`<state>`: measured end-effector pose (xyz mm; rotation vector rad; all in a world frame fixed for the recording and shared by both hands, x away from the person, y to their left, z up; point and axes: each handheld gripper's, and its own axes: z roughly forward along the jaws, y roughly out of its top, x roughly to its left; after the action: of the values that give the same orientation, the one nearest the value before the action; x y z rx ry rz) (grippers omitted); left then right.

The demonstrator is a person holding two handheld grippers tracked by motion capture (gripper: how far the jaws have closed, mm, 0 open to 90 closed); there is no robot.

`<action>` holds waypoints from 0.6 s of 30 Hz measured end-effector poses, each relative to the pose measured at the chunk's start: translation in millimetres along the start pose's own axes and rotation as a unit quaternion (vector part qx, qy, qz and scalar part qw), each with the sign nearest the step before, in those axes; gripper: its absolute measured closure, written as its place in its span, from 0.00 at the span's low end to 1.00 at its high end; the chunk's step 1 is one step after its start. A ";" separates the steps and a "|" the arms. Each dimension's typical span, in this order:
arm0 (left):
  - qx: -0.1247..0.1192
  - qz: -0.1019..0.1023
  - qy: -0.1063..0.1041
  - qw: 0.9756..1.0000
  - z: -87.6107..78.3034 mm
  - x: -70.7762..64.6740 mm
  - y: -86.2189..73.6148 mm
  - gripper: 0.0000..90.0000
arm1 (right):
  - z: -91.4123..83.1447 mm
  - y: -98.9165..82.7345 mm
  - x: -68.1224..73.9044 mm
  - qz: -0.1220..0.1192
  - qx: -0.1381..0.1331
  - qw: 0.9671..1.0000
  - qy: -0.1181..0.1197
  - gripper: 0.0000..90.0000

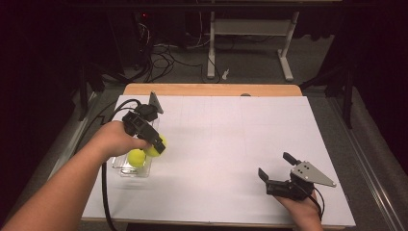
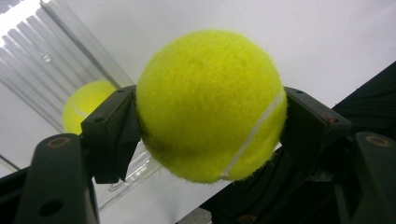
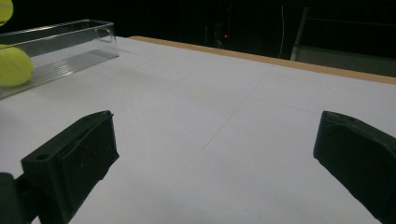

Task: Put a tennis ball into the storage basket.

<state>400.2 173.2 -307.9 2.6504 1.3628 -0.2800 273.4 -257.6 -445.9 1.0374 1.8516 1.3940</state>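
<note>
Between left gripper jaws: yellow tennis ball, held up just over clear plastic tray, at its right edge. Ball looks light, fuzzy, bit squishy, round so can roll; best grip across fat middle, as now. Black fingers pinch ball on both sides, squeezed snug. Second yellow ball sits inside tray, close beside. Tray stands on white table, left side. Right gripper rests far off at near right, fingers spread wide, holding nothing.
</note>
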 end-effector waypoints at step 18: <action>-0.005 -0.035 0.007 0.999 -7.8 22.9 -8.7 0.30 | 0.2 -0.4 -0.1 0.001 0.001 1.000 0.000 0.00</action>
<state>407.0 198.0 -306.1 2.6044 1.4604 -0.2622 273.5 -257.7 -446.4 1.0400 1.8528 1.3934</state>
